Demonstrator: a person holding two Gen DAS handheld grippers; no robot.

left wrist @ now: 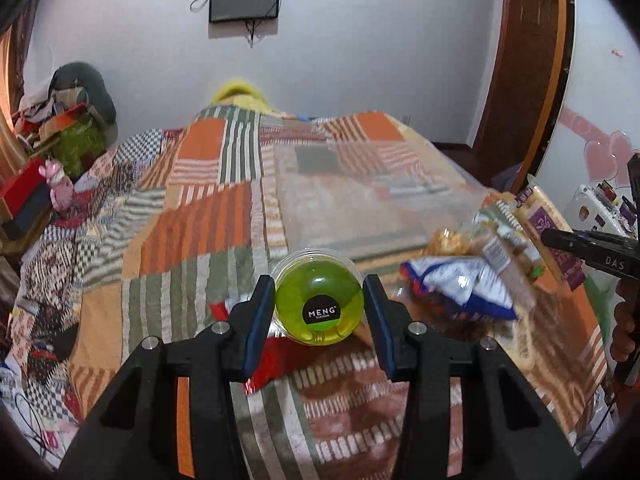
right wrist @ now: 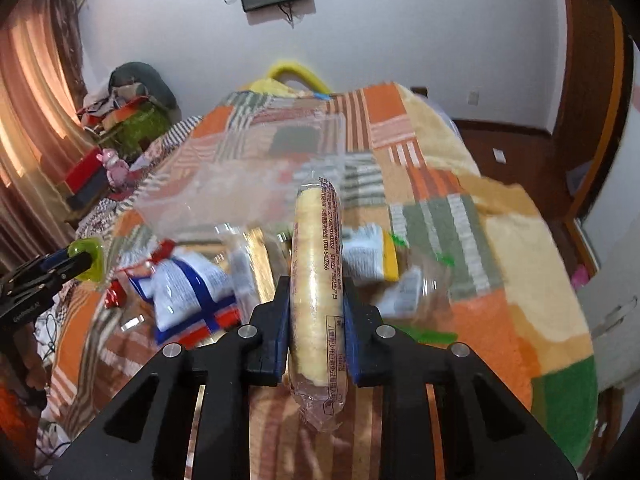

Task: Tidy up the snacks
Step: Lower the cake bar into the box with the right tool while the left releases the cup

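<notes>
Left tool [left wrist: 319,300]: closed on the green jelly cup [left wrist: 319,305], blue pads pressed against both its sides; cup raised off the blanket, black round label facing the camera.
Jelly cup from the right wrist view: seen at the far left [right wrist: 86,260], pinched at the tip of the left tool [right wrist: 78,261], above the bed's left edge.
Bed [left wrist: 200,240]: covered by a patchwork blanket in orange, green and white stripes; carries all the loose snacks.
Clear plastic tray [right wrist: 248,168]: lying on the blanket toward the far end of the bed, beyond the snack pile.
Blue and white packet [right wrist: 188,292]: flat on the blanket, near the bed's middle, between the two tools.
Snack pile [left wrist: 492,240]: several wrapped packets bunched together near the bed's right edge in the left wrist view; blurred, kinds not readable.
Right tool [right wrist: 316,296]: clamped narrow on a long cream roll in clear wrapper [right wrist: 316,280], gripped near its middle, lifted above the pile, both ends jutting out past the pads.
Right tool from the left wrist view: at the right margin [left wrist: 550,238], partly cut off.
</notes>
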